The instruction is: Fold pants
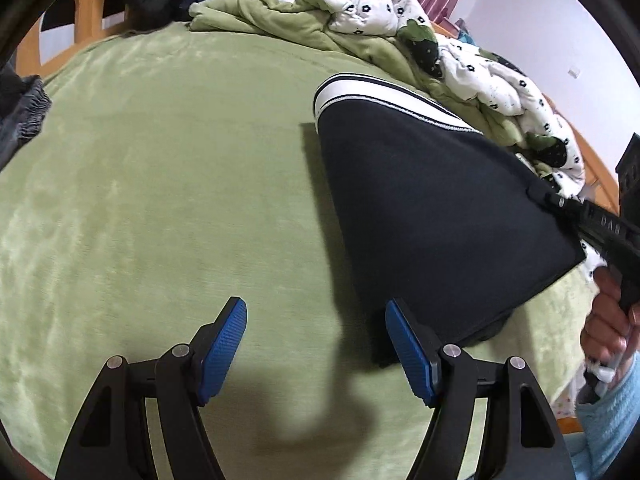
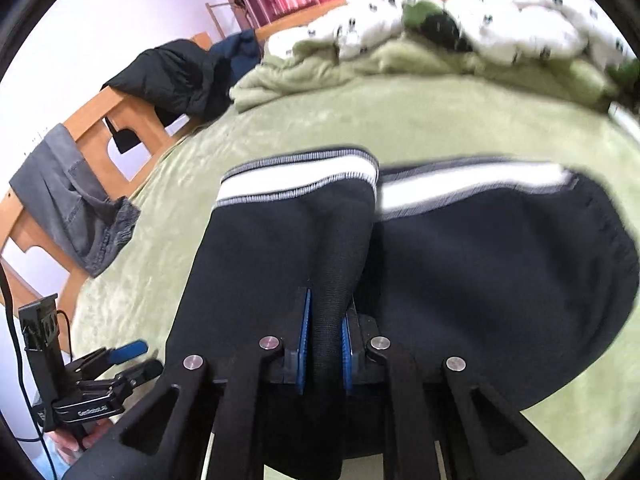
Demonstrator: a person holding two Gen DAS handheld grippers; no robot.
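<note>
Here, dark white-striped pants (image 2: 280, 248), folded.

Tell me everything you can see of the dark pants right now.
The pants are dark navy or black knit with a white stripe edged in grey stitching. They are already folded and lifted partly off the green blanket. The right gripper is shut on a bunched fold; the left gripper is open beside them, apparently not touching.

Your left wrist camera looks forward past its fingers (image 1: 224, 344) across the bed (image 1: 160, 184); your right sits close, facing pants (image 2: 280, 264) both views share.
</note>
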